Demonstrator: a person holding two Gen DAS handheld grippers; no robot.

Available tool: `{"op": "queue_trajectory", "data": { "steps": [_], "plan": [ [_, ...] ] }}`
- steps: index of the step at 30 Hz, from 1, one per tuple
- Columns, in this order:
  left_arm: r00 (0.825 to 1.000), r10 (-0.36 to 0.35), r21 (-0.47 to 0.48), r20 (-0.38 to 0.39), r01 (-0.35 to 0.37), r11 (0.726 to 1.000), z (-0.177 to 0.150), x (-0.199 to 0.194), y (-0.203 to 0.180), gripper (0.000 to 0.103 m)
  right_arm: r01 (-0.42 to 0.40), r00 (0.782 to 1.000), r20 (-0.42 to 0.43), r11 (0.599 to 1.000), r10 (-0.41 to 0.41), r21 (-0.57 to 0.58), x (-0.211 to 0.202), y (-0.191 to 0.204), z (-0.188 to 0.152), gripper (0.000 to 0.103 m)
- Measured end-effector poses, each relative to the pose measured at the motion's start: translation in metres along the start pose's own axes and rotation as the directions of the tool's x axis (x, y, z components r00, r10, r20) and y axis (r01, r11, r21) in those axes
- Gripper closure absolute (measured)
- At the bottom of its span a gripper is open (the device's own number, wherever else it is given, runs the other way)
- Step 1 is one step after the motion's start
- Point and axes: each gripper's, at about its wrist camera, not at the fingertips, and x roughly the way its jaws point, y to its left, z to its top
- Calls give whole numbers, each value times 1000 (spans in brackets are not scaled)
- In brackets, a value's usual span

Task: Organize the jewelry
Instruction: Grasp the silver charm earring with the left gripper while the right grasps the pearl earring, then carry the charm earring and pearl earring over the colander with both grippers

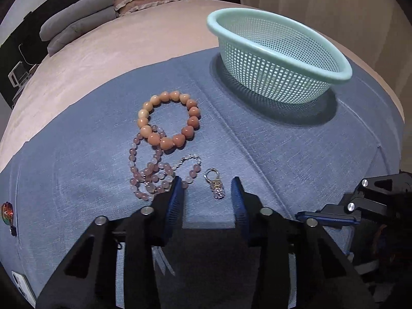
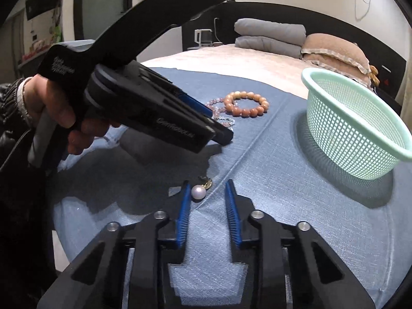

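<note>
Fingers (image 2: 185,198) beside round glossy white pearl (image 2: 198,192)

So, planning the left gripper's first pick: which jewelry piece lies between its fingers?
The small silver charm, lying apart from both bead bracelets.

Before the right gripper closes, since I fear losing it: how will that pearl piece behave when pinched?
The pearl looks round and glossy, so it may slip or roll from the right gripper. Its small gold fitting probably dangles loosely. It seems light.
</note>
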Motion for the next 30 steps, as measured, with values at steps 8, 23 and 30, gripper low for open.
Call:
{"op": "queue_trajectory", "data": {
  "steps": [8,23,30],
  "plan": [
    [999,-36,-19,-14,36,999,-2,-3,-6,93,7,1000,-18,1000,-8,-22,-4,3,-1,92],
    [1000,-20,36,-5,20,999,-14,-44,-5,93,146,988,54,989,-144,-34,-57,-13,12,92],
    [999,12,89,34,-15,996,2,-72,-6,93,289,956,46,957,-289,6,-85,-50,25,92]
  ]
}}
